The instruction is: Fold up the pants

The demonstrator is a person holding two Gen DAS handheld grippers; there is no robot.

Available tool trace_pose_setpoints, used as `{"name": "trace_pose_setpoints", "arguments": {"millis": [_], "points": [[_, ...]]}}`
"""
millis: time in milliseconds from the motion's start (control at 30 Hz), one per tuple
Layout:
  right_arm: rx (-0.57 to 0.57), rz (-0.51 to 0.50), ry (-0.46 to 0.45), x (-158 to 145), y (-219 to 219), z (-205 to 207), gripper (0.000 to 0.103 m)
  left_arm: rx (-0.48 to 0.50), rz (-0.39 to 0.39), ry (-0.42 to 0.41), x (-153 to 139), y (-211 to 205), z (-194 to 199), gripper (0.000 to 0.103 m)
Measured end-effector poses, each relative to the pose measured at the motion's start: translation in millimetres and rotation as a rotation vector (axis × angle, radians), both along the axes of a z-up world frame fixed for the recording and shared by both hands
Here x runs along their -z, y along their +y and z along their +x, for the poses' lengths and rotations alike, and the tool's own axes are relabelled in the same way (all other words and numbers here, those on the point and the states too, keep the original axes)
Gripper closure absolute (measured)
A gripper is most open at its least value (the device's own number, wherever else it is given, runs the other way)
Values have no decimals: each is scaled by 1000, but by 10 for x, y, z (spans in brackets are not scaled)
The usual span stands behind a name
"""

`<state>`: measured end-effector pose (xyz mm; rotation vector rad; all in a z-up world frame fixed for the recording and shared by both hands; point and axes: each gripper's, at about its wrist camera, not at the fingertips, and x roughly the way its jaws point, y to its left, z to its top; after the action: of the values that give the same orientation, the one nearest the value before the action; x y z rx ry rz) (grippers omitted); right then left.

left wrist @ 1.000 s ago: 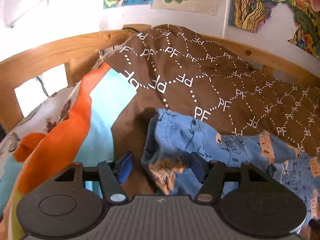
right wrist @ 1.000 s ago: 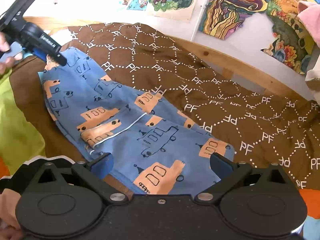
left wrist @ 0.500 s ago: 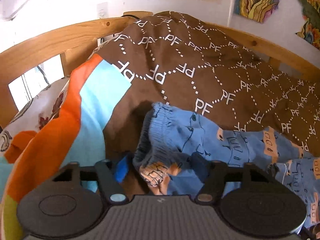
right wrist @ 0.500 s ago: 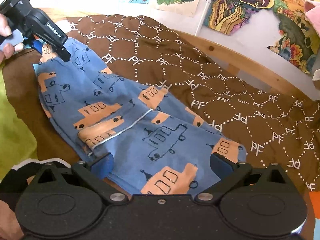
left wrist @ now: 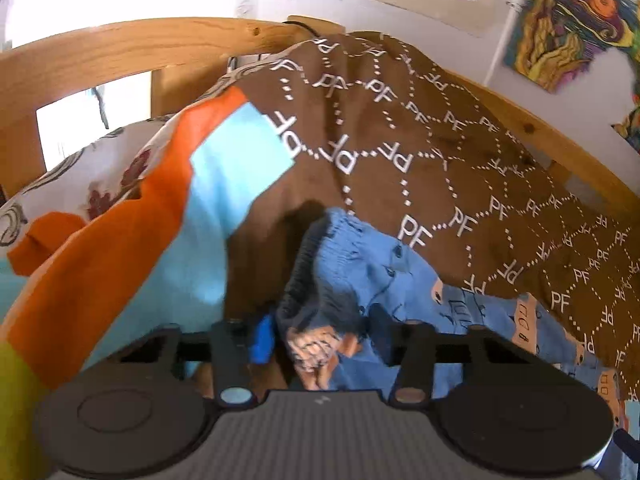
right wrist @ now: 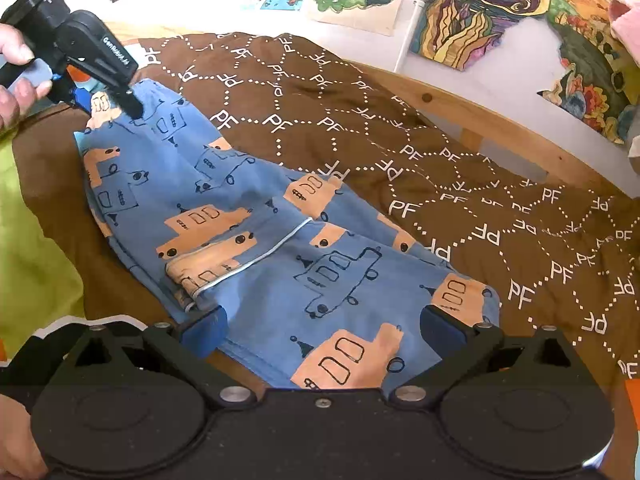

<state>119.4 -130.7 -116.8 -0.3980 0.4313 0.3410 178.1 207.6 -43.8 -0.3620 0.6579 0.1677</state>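
Observation:
Blue pants (right wrist: 256, 232) with orange and outlined bus prints lie stretched on a brown "PF" blanket (right wrist: 400, 140). My left gripper (left wrist: 320, 330) has its jaws around the bunched waistband (left wrist: 344, 256), fingers part closed with cloth between them; it shows at the far left of the right wrist view (right wrist: 116, 100) on the pants' far end. My right gripper (right wrist: 320, 320) is open, its fingers straddling the near hem end of the pants, low over the cloth.
A wooden bed rail (right wrist: 500, 128) runs behind the blanket, with posters (right wrist: 472, 12) on the wall. Orange and light blue bedding (left wrist: 160, 220) lies left of the waistband. Yellow-green fabric (right wrist: 28, 248) lies at the left.
My left gripper's fingers have closed inward on the waistband and drawn it slightly up and left. My right gripper has edged forward over the hem and stays open.

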Motion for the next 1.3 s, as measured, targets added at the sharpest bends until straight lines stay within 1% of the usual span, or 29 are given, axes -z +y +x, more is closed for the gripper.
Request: {"name": "trace_pose_setpoints", "arguments": {"millis": [33, 133, 233, 300, 400, 500, 700, 800, 867, 967, 1100, 1167, 1200, 1300], "points": [[2, 2, 0, -1, 0, 2, 1, -8, -12, 5, -2, 21, -1, 71], [1, 1, -1, -5, 2, 2, 1, -43, -64, 12, -9, 54, -7, 81], [2, 1, -2, -7, 6, 0, 1, -72, -52, 15, -74, -57, -11, 84], [5, 5, -6, -15, 2, -3, 1, -47, -15, -11, -169, -216, -39, 84], [13, 9, -15, -34, -25, -2, 1, 41, 57, -63, -337, -500, -89, 85], [31, 9, -27, -85, -72, 5, 1, 152, 116, -107, -491, -796, -129, 85], [100, 22, -85, -324, -311, 32, 1, 363, 184, -170, -674, -1413, -231, 85], [151, 16, -107, -415, -505, 35, 1, 458, 210, -162, -654, -1726, -240, 85], [184, -14, -121, -461, -657, 60, 1, 523, 221, -161, -611, -1927, -238, 85], [231, -67, -126, -510, -919, 123, 1, 608, 217, -143, -510, -2221, -215, 84], [314, -44, -108, -546, -1298, 205, 1, 692, 245, -142, -382, -2544, -180, 84], [365, -18, -95, -550, -1491, 249, 1, 739, 263, -133, -287, -2688, -166, 82], [386, 8, -82, -552, -1578, 270, 1, 766, 278, -123, -226, -2756, -171, 78], [436, 146, -40, -559, -1821, 291, 1, 814, 327, -123, -73, -2891, -239, 40]]}}
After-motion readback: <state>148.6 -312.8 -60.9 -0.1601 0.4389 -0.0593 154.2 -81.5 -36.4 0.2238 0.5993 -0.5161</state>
